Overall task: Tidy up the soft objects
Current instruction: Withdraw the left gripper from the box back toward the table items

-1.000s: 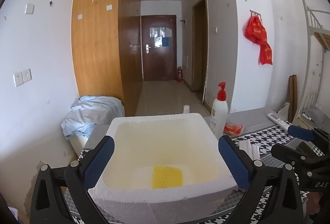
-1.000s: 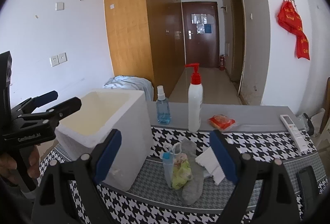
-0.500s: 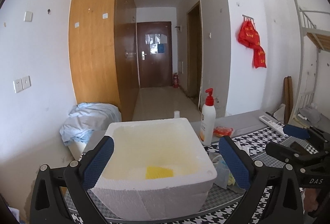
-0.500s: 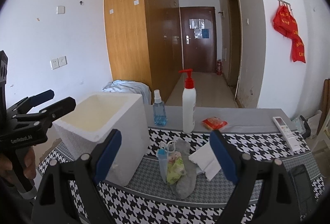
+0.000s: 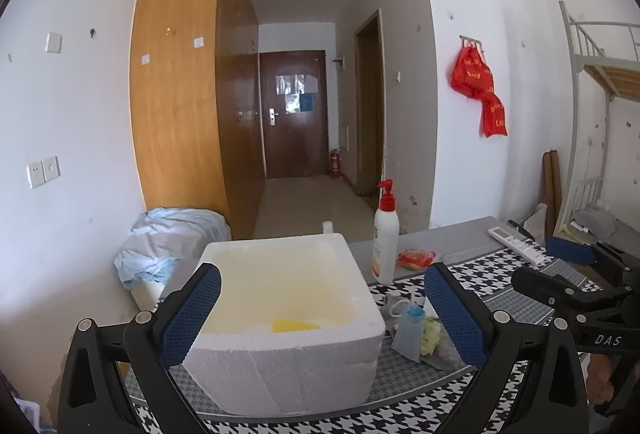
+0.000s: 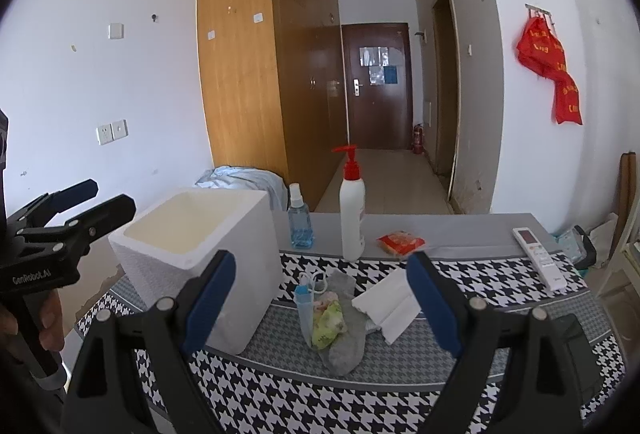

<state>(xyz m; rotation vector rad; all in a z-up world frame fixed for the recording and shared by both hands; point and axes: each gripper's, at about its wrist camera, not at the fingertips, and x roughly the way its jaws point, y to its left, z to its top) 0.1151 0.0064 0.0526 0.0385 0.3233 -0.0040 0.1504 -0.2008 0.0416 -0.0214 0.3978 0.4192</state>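
A white foam box (image 5: 288,318) stands on the houndstooth table, with a yellow sponge (image 5: 295,325) on its floor; it also shows in the right wrist view (image 6: 200,258). To its right lies a pile: a grey sock (image 6: 346,330), a green-yellow soft item (image 6: 328,322), a small blue pouch (image 6: 303,308) and a folded white cloth (image 6: 388,308). My left gripper (image 5: 322,318) is open and empty, held back above the box's near side. My right gripper (image 6: 320,302) is open and empty, in front of the pile.
A white pump bottle (image 6: 352,218), a blue spray bottle (image 6: 299,222), a red packet (image 6: 400,243) and a white remote (image 6: 540,258) sit at the table's back. A dark phone (image 6: 576,346) lies at the right front. Crumpled blue bedding (image 5: 168,246) lies left of the table.
Both grippers have drawn back and up from the table. The box and the pile look smaller and lower in view. Both grippers stayed open.
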